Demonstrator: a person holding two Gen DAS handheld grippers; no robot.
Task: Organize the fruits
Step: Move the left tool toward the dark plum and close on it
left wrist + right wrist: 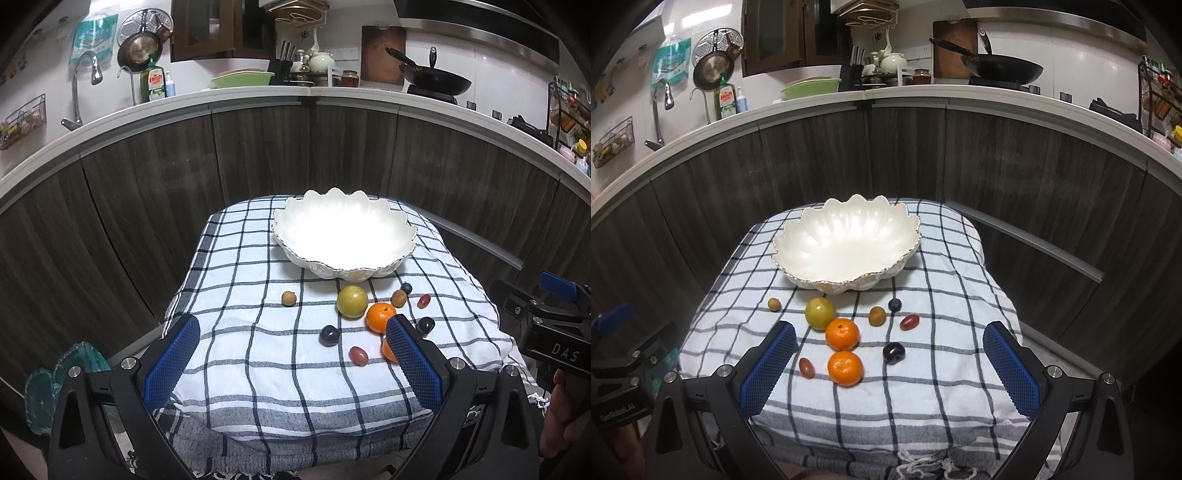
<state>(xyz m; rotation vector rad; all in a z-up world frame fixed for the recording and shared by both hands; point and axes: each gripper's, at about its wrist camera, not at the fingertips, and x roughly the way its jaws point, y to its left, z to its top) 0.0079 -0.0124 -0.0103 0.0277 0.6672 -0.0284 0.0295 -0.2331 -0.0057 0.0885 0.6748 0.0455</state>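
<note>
A white scalloped bowl (343,236) (846,242) stands empty at the back of a checked cloth (258,332) (942,302). In front of it lie several fruits: a green-yellow fruit (352,301) (820,313), two oranges (380,316) (842,334) (845,367), dark plums (329,335) (894,352), red grapes (358,355) (909,322) and small brown fruits (289,298) (877,315). My left gripper (295,354) hovers open over the cloth's near side, its right finger hiding part of one orange. My right gripper (890,365) is open too, near the front of the fruits, holding nothing.
The cloth covers a small raised table in front of dark wood cabinets (258,155). Behind runs a kitchen counter (258,94) with a tap, a dish soap bottle (156,83) and a wok (436,79). The right gripper's body (550,332) and a hand show at the right edge.
</note>
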